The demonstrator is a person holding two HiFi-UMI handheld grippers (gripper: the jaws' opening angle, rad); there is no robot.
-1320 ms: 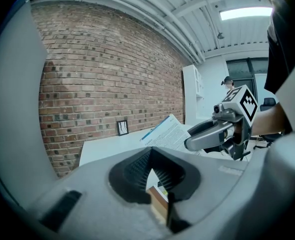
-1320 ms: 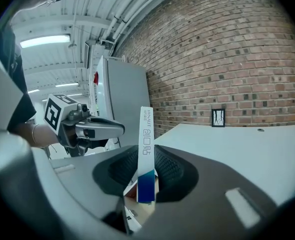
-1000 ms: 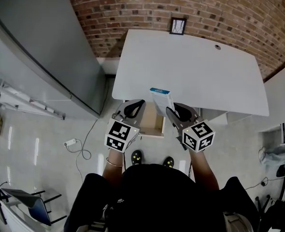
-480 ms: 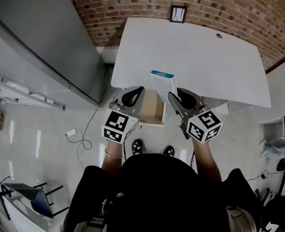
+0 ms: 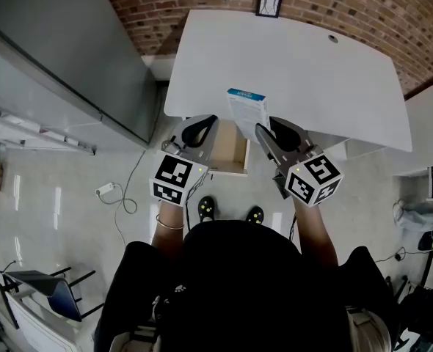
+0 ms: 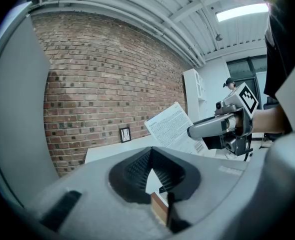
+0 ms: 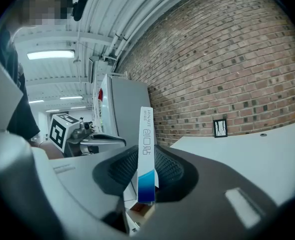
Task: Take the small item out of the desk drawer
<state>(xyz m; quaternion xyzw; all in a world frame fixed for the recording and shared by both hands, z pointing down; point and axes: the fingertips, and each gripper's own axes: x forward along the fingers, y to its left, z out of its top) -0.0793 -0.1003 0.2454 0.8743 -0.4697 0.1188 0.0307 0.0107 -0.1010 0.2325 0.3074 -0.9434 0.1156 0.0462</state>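
Note:
A flat white box with a blue end (image 5: 247, 114) stands upright between the jaws of my right gripper (image 5: 265, 133), which is shut on its lower part. It hangs above the open wooden drawer (image 5: 230, 169) at the front edge of the white desk (image 5: 312, 72). The right gripper view shows the box (image 7: 145, 154) edge-on, pinched in the right gripper (image 7: 145, 178). My left gripper (image 5: 199, 127) hovers left of the drawer, shut and empty. In the left gripper view its jaws (image 6: 151, 173) meet over a corner of the drawer (image 6: 159, 207), and the box (image 6: 173, 131) shows to the right.
A small framed picture (image 5: 269, 4) leans against the brick wall at the desk's far edge. A tall grey cabinet (image 5: 62, 57) stands left of the desk. A cable and plug (image 5: 114, 196) lie on the floor, and a chair (image 5: 48, 292) is at lower left.
Both grippers keep their states and their places over the drawer. The whole scene has slid a little upward in the head view, and the box stays in the right gripper.

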